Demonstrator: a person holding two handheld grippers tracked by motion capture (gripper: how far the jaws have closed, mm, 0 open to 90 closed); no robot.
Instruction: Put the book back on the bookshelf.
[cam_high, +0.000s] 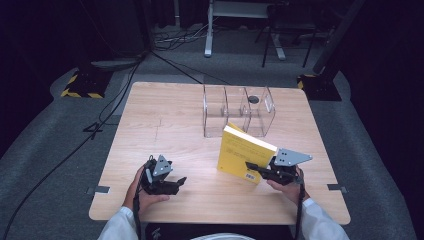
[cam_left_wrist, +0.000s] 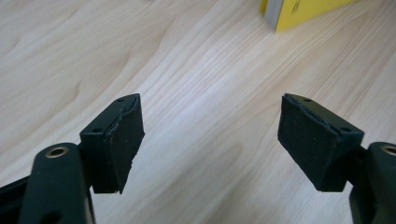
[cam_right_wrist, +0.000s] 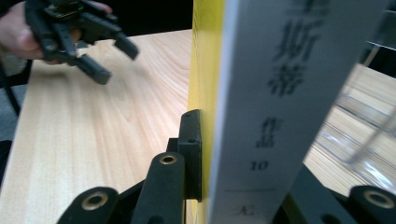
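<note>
Two grippers are in my hands over the pale wooden table (cam_high: 165, 125). My right gripper (cam_high: 261, 169) sits at the lower right of the high view, its grey plate tipped up, my hand (cam_high: 286, 189) curled under it from below and the white sleeve (cam_high: 320, 225) running off the bottom edge. Its jaws are clamped on the yellow book (cam_high: 245, 152), which stands on its lower edge just right of the frame's centre, leaning with its top toward the clear plastic organizer (cam_high: 239, 111) behind it. In the right gripper view the book's white spine (cam_right_wrist: 275, 116) rises through the middle of the frame, with one black pad pressed flat on the yellow cover at its left. My left gripper (cam_high: 175, 184) is at the lower left of the high view, well apart from the book, held low over the table with the jaws pointing toward the right of the frame. In the left gripper view its jaws stand wide with bare wood between them, and a corner of the book shows at the upper right.
</note>
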